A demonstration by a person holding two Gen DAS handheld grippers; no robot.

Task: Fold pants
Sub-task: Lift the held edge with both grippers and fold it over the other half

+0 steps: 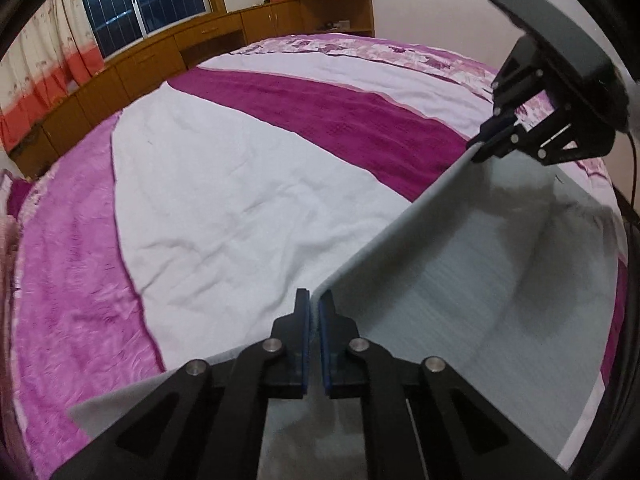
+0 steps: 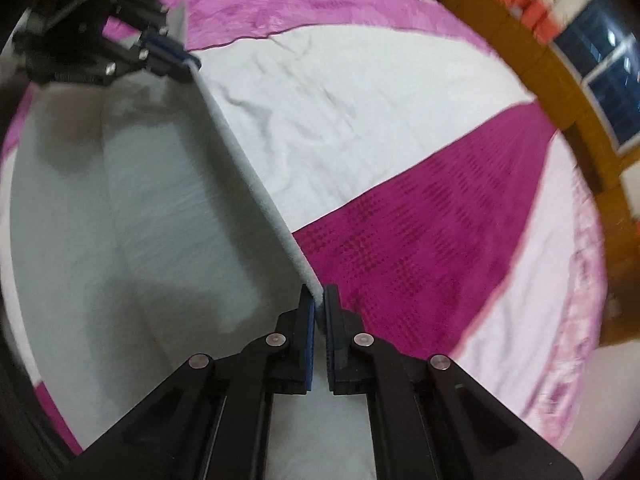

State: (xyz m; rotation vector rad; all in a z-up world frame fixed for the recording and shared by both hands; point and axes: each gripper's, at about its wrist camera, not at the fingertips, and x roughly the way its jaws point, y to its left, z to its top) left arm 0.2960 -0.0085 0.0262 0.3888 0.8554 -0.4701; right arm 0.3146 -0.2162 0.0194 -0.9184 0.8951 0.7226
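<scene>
The pale grey pants (image 1: 472,280) hang stretched between my two grippers above the bed, their top edge taut. My left gripper (image 1: 314,300) is shut on one end of that edge. My right gripper (image 1: 478,147) shows at the upper right, shut on the other end. In the right wrist view my right gripper (image 2: 319,300) pinches the edge of the pants (image 2: 132,208), and my left gripper (image 2: 191,65) holds the far end at the upper left. The cloth drops down below the held edge.
The bed carries a white sheet (image 1: 224,200) over a blanket with a dark magenta band (image 1: 352,116) and pink fleece (image 1: 68,264). Wooden cabinets (image 1: 132,68) run along the wall under a dark window (image 1: 132,0) with curtains.
</scene>
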